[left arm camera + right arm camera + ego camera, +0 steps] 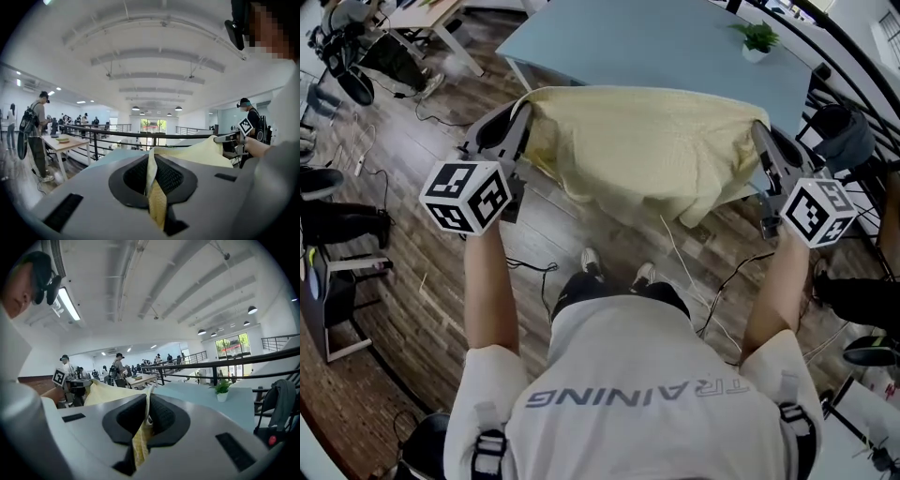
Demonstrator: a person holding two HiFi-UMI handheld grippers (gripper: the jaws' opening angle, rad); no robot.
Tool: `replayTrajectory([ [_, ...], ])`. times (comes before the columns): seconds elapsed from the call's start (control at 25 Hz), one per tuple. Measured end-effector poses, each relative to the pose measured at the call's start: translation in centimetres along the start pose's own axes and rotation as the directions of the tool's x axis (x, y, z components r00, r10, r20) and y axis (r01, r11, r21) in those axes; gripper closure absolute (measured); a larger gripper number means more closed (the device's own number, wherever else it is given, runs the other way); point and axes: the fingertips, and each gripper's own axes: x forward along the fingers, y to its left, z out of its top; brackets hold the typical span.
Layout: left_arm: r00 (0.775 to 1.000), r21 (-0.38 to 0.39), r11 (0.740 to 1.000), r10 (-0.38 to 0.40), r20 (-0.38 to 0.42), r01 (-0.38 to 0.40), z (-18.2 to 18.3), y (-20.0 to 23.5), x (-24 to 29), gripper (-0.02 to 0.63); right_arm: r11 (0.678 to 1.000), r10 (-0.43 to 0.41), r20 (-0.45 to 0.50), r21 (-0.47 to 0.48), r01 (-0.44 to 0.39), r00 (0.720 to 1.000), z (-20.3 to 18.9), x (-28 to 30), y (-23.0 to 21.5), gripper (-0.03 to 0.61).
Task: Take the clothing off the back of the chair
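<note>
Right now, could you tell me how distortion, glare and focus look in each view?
Head view: fisheye curves the wooden floor; the yellow garment is sharp. Left gripper view: dark vignette; the garment nearest the lens is soft. Right gripper view: the ceiling strip light glares, corners black.

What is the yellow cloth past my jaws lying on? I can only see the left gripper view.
Observer: Nothing that I can see. The head view shows the yellow cloth hanging free above the wooden floor, stretched between the two grippers.
Operator: Is the other gripper pinching it like mine does?
Observer: Yes. In the right gripper view the right gripper is shut on a fold of the cloth, just as your left gripper is.
</note>
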Motion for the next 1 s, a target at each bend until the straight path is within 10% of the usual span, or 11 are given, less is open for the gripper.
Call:
replayTrajectory([
  [0.4, 0.983, -0.002, 0.992, 0.125, 0.135, -0.126, 1.3, -3.5, -7.3, 0.563, 0.997, 0.033, 0.123, -0.078, -0.024, 0.992, 1.0, -5.7, 4.2, 0.546],
  [1.0, 0.979, -0.01, 0.996, 0.088, 0.183, -0.088, -1.8, -7.1, -18.2, 0.563, 0.998, 0.025, 0.179, -0.057, -0.015, 0.984, -2.1, -13.6, 12.7, 0.546],
])
